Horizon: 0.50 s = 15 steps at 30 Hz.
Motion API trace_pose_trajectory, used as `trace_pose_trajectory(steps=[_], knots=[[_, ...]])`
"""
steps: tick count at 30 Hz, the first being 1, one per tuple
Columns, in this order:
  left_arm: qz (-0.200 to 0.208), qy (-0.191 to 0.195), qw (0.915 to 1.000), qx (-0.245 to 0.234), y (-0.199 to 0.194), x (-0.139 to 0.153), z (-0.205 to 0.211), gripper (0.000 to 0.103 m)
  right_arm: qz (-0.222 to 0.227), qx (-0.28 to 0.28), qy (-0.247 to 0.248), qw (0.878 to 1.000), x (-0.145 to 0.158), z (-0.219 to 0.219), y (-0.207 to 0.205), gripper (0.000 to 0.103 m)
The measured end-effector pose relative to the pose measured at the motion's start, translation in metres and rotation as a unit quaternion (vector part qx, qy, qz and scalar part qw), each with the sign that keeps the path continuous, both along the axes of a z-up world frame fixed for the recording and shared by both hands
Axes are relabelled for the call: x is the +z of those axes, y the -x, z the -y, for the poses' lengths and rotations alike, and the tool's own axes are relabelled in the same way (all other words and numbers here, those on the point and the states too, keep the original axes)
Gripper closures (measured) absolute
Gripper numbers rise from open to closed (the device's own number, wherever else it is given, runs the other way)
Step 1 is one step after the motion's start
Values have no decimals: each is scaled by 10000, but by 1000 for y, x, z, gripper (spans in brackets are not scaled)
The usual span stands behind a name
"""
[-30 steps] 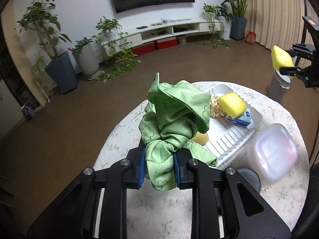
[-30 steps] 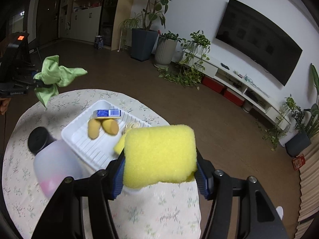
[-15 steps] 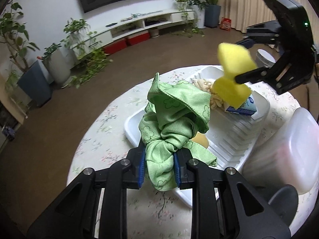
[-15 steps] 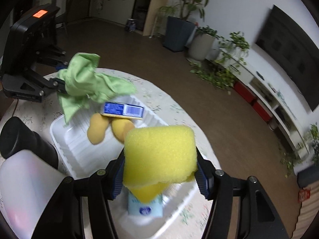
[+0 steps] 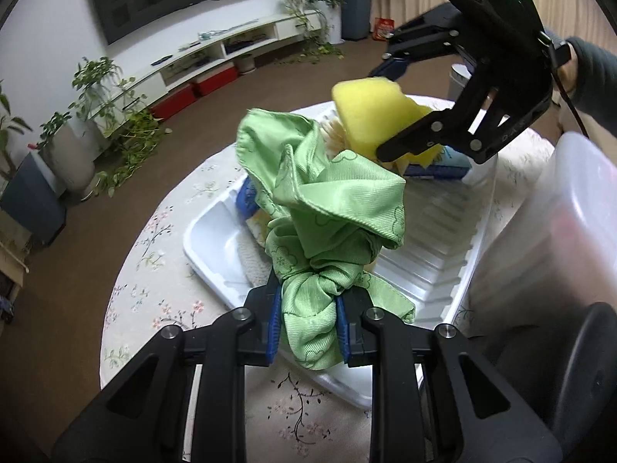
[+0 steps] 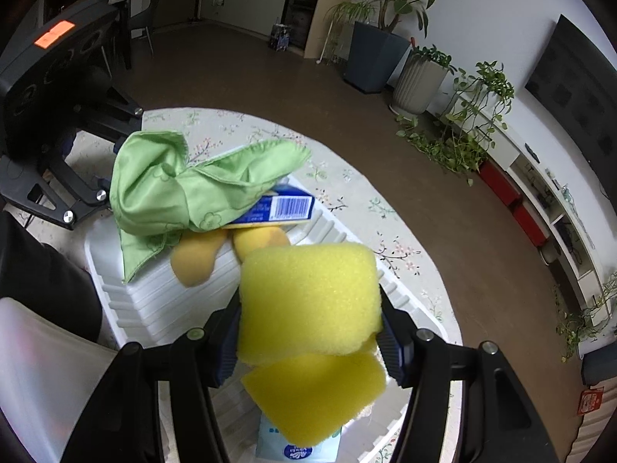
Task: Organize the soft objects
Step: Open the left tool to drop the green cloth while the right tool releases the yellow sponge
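Two claws over the tray (image 5: 208, 247); left claw (image 5: 308, 322) pinches cloth (image 5: 327, 208); right claw (image 6: 310, 341) pinches sponge (image 6: 308, 305)

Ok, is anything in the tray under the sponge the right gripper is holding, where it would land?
Yes. Right below the held sponge a second yellow sponge already lies in the white tray, on top of a pale blue packet. Dropped straight down from the right gripper, it would stack on those.

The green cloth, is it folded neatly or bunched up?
Bunched up. The green cloth is pinched in the left gripper, with loose crumpled folds hanging over the white tray.
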<state>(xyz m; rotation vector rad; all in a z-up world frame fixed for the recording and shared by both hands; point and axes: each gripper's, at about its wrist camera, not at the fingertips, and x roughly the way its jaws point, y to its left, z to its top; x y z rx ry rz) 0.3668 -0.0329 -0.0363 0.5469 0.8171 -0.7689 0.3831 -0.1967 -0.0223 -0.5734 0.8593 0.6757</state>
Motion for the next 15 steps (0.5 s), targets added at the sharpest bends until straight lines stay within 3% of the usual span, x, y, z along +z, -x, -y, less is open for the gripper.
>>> trace_pose_trajectory(steps=[6,15], knots=[[-28,-171,9997,-154,-4,-6,13,79,-126,70,48,9999,-14,-1,-2,40],[-217,-272,9994,2,-14,-15,13,72,-167,108,55,9998,-25,-5,-5,39]])
